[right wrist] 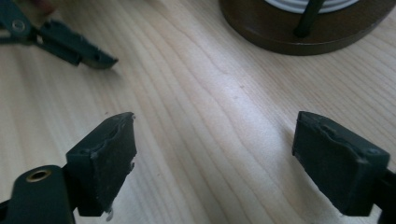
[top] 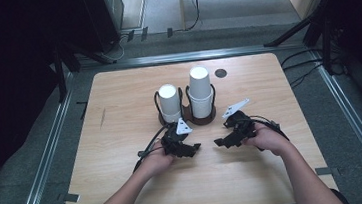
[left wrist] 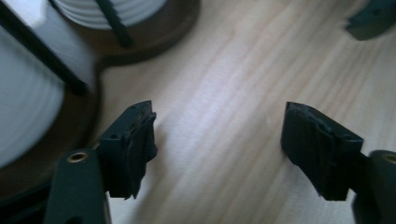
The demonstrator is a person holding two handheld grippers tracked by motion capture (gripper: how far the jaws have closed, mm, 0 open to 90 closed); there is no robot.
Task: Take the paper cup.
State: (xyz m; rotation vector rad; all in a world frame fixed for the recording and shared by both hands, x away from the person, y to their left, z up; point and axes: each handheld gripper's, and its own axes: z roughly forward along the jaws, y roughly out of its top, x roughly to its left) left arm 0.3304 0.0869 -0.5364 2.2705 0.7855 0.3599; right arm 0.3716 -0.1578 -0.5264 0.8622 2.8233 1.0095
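1. Step in hand: approach, judged. Left gripper [top: 195, 148] and right gripper [top: 219, 142] rest low on the table [top: 122, 138], both with jaws wide apart, holding nothing.
2. Next move likely calls for lifting toward a stack.
3. Dark wooden holder [top: 187, 116], just beyond grippers: left well holds a short stack of upturned white cups [top: 169, 102], right well a taller stack [top: 201, 91].

The setting is probably a lab or recording bay rather than a home. A light wooden table [top: 122, 138] stands on grey carpet [top: 357, 130], framed by metal floor rails [top: 44, 160]. Black stand legs [top: 292, 31] and loose cables [top: 306, 65] surround it. The room's edges are too dark to identify.
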